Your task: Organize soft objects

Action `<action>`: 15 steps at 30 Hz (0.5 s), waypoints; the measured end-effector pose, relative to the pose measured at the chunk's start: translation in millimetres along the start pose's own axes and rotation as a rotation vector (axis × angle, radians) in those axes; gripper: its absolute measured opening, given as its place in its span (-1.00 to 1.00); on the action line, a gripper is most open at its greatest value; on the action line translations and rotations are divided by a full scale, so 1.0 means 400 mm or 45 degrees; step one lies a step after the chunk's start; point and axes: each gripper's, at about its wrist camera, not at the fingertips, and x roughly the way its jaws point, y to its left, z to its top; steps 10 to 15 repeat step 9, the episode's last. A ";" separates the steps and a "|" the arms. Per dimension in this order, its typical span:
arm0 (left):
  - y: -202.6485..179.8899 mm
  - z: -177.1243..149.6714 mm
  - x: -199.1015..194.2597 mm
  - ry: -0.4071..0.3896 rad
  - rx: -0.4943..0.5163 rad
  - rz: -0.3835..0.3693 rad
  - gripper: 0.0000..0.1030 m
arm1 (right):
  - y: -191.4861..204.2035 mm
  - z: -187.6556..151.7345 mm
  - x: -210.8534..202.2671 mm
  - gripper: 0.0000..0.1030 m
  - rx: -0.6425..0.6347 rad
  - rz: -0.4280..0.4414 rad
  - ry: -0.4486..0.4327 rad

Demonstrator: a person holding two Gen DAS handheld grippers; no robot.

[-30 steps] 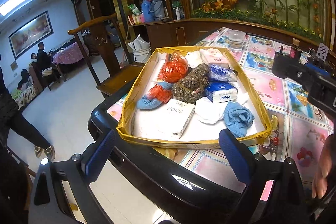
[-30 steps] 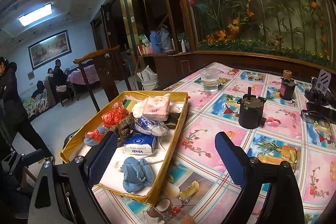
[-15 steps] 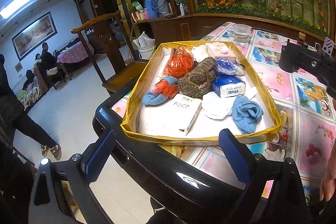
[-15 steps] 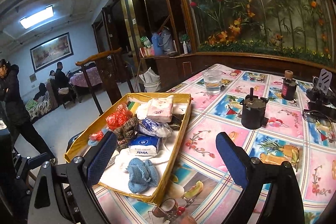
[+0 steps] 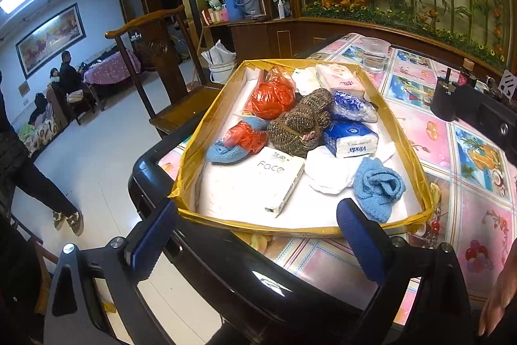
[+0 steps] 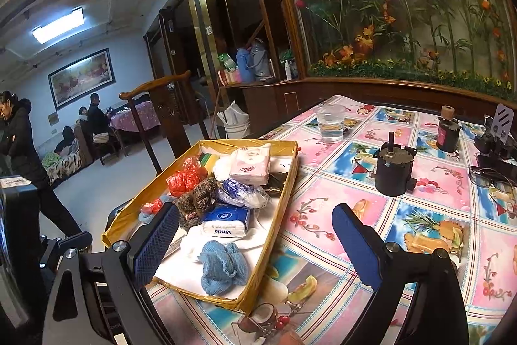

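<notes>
A gold-rimmed tray (image 5: 405,141) (image 6: 281,209) holds soft things: a light blue knit piece (image 5: 378,188) (image 6: 219,267), a blue Vinda tissue pack (image 5: 350,143) (image 6: 226,220), a white Face tissue pack (image 5: 268,180), a brown knit bundle (image 5: 299,125) (image 6: 197,202), red plastic bags (image 5: 273,96), a pink tissue pack (image 5: 339,81) (image 6: 250,162) and white cloth (image 5: 326,172). My left gripper (image 5: 255,240) is open and empty, just before the tray's near rim. My right gripper (image 6: 255,248) is open and empty, above the tray's near right corner.
The table has a patterned cloth (image 6: 429,215) and a black glossy edge (image 5: 226,274). A glass of water (image 6: 329,122), a black motor (image 6: 392,167), a small dark bottle (image 6: 447,131) and glasses (image 6: 491,177) stand to the right. A wooden chair (image 5: 161,70) stands left.
Both grippers have drifted a little closer to the tray, and the left view has shifted so the tray sits more central. Both stay open and empty.
</notes>
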 end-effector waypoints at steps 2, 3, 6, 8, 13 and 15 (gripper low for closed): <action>0.000 0.003 0.002 0.000 0.002 -0.006 0.91 | 0.002 -0.002 0.001 0.90 -0.005 0.000 0.002; 0.002 0.008 0.005 0.005 0.003 -0.022 0.91 | 0.004 -0.002 0.001 0.90 -0.006 -0.001 0.003; 0.018 0.009 -0.002 -0.016 -0.032 -0.030 0.91 | 0.007 -0.003 0.002 0.90 -0.013 -0.002 -0.001; 0.023 0.013 0.001 -0.010 -0.035 -0.039 0.91 | 0.007 -0.003 0.003 0.90 -0.013 -0.003 0.000; 0.024 0.013 0.001 -0.012 -0.035 -0.035 0.91 | 0.007 -0.003 0.003 0.90 -0.013 -0.002 0.000; 0.024 0.013 0.001 -0.012 -0.035 -0.035 0.91 | 0.007 -0.003 0.003 0.90 -0.013 -0.002 0.000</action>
